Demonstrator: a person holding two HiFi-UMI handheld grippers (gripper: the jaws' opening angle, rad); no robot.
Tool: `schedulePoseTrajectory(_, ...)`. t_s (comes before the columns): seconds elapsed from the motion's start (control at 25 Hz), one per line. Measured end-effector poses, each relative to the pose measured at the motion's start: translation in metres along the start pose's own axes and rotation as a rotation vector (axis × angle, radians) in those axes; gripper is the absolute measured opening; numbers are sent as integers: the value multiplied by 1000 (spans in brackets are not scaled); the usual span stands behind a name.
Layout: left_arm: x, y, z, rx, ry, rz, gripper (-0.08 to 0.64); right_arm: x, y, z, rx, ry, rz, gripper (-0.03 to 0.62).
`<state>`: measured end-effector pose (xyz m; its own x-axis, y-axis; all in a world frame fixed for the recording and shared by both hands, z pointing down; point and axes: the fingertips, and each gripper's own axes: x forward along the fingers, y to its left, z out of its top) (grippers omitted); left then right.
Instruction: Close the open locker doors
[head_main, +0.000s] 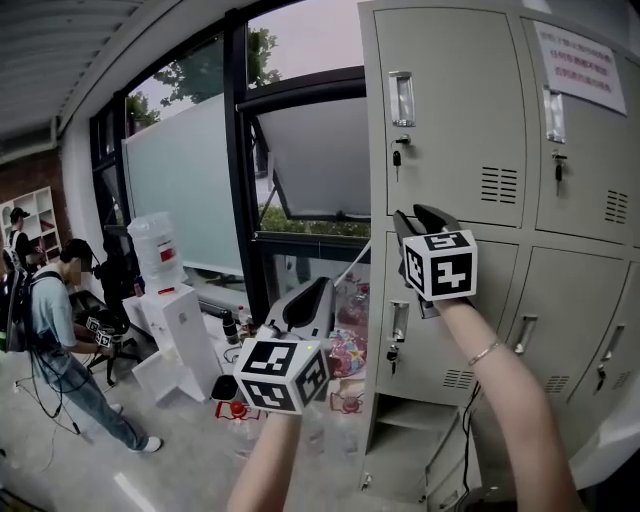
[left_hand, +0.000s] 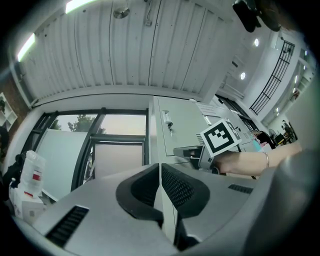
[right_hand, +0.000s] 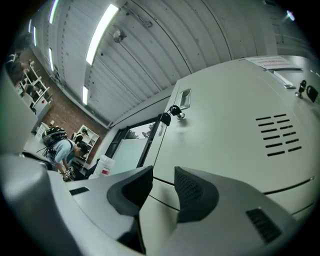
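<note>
**Location.** The pale grey sheet-steel locker bank (head_main: 450, 110) stands beside the window. The upper doors sit flush. The lowest left compartment (head_main: 418, 418) stands open with its shelf exposed. Its door (head_main: 452, 468) appears to be swung outward, low in the head view and partly hidden by the forearm.

**Tools.**
- The right tool (head_main: 416, 216) is raised against the middle-row grey door (head_main: 450, 340), at the seam below the upper door. Its jaws are slightly apart with nothing between them, and painted steel fills its own view (right_hand: 163, 172).
- The left tool (head_main: 322, 285) is held off to the window side, well apart from the lockers. Its jaws are clenched together on nothing (left_hand: 160, 167).

**Handling assessment.**
- The doors are judged light, thin and free on their hinges. They are stiff enough to push but liable to rattle or rebound.
- The smooth paint gives the pads little purchase, so gripping is not advised.
- Press flat on the door face near the latch edge, beside the recessed chrome handle (head_main: 399, 322).
- Keep clear of the small dangling key (head_main: 392, 357).
</note>
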<state>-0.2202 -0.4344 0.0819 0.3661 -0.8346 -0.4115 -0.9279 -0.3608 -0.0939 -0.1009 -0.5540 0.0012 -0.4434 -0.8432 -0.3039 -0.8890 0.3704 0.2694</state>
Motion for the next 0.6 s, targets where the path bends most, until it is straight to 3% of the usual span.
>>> schedulePoseTrajectory(0.36, -13, -21, -17, -31, 28, -16, 23, -61, 8, -1, 29, -31, 62, 123)
schedulePoseTrajectory(0.6, -19, -48, -30, -47, 43, -37, 23, -121, -10, -17, 84, -28, 69, 123)
